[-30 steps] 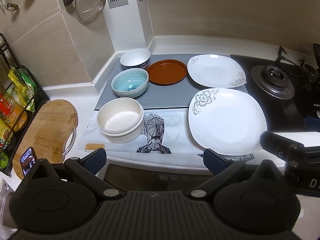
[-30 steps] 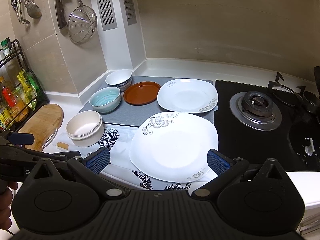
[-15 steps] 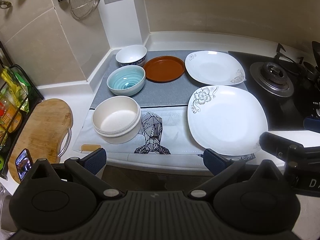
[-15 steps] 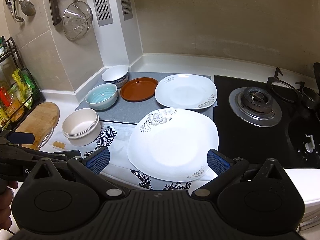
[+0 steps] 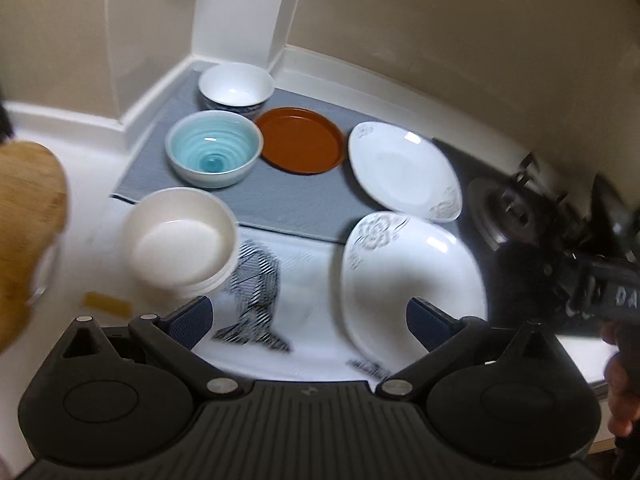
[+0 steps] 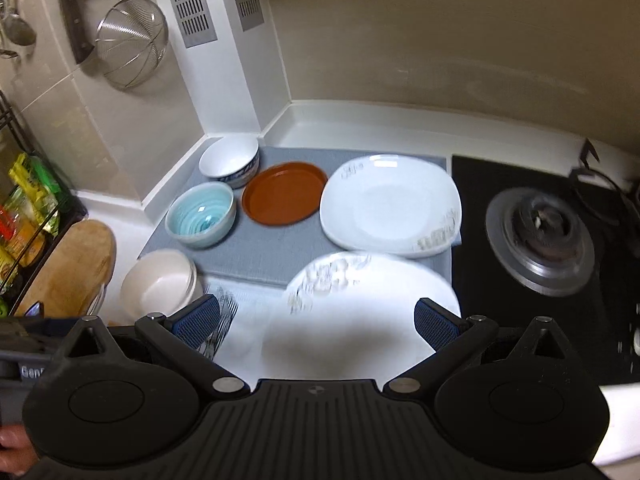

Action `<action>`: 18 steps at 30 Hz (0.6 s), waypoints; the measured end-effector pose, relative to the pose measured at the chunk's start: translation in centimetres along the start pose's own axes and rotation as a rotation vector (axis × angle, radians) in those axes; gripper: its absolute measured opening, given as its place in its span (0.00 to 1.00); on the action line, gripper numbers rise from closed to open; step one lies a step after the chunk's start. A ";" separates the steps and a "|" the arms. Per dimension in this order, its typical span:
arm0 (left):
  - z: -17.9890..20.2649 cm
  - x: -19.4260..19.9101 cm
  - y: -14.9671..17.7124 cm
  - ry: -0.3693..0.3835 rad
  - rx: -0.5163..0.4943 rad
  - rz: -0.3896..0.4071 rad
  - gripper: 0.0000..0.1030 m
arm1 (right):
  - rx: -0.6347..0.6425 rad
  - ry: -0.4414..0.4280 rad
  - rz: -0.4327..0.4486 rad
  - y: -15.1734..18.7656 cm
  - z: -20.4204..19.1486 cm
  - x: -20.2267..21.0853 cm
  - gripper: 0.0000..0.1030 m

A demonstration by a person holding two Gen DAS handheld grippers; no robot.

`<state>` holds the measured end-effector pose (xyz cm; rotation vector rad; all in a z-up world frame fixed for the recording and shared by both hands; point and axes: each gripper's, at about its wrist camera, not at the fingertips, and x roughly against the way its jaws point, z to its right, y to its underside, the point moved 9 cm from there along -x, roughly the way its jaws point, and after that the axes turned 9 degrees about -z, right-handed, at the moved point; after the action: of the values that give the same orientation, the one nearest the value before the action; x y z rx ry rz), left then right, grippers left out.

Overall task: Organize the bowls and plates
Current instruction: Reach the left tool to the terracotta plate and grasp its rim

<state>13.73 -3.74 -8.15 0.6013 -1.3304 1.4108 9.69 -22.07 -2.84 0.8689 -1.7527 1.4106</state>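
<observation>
At six o'clock on the counter lay a large white floral plate (image 6: 372,312), motion-blurred; the right gripper (image 6: 318,322) and left gripper (image 5: 308,318) hovered spread wide, holding nothing

Bare grey mat (image 6: 276,252) runs between the bowls and the plates, open to a gripper. The blue bowl (image 6: 200,214) and brown dish (image 6: 284,198) nearly touch, perhaps do. Wall corner (image 6: 224,80) blocks behind; the burner (image 6: 540,236) flanks right.
</observation>
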 end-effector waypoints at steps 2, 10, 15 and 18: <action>0.0 -1.0 -1.2 0.035 0.029 -0.019 1.00 | 0.007 0.017 -0.011 -2.1 0.3 -0.8 1.00; -0.7 -7.2 -6.8 0.085 0.314 -0.027 1.00 | 0.206 0.005 -0.038 -12.4 -0.1 -8.0 1.00; -1.8 -12.4 -10.0 -0.003 0.522 -0.044 1.00 | 0.318 -0.050 -0.118 -17.9 -0.7 -16.5 1.00; -1.8 -15.3 -11.5 -0.008 0.626 -0.075 1.00 | 0.349 -0.086 -0.182 -20.1 -1.0 -21.2 1.00</action>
<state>29.48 -9.32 -17.61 1.0527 -0.8441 1.7655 37.81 -23.23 -10.65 1.2571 -1.4648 1.6001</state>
